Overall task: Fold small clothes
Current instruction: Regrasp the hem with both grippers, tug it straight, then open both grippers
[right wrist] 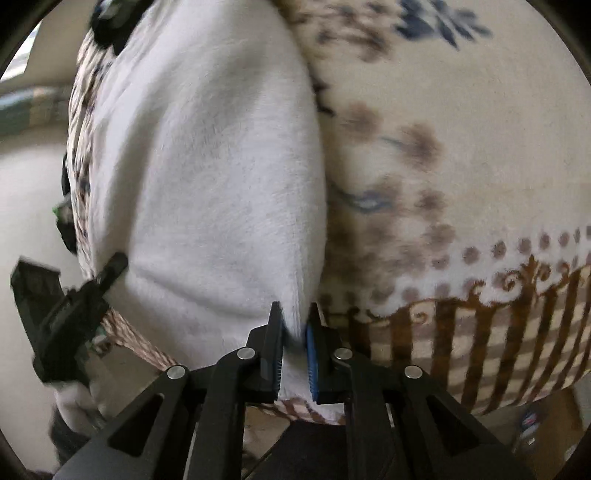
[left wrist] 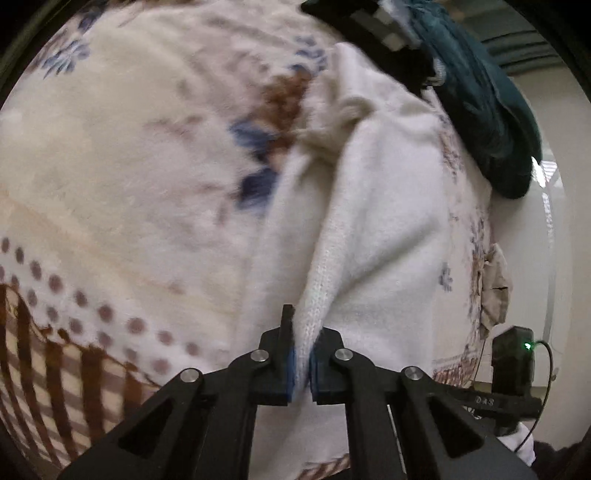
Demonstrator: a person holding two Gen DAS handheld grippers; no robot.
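A: So we've got the left gripper (left wrist: pixel 303 363) pinched on the ribbed edge of the white knit garment (left wrist: pixel 376 221), which lies rumpled on the floral blanket (left wrist: pixel 129 166).

B: Yep, and beyond the garment we see a teal cloth (left wrist: pixel 491 110), with a crumpled beige scrap (left wrist: pixel 495 291) beside it.

One white knitted garment (left wrist: pixel 384 221) is lying on one flowered blanket (left wrist: pixel 110 166). Two grippers are pinching it: the left gripper (left wrist: pixel 303 354) and the right gripper (right wrist: pixel 295 332), each showing two fingers. At the far right, one dark teal garment (left wrist: pixel 491 110) is sitting beside one black garment (left wrist: pixel 369 29).
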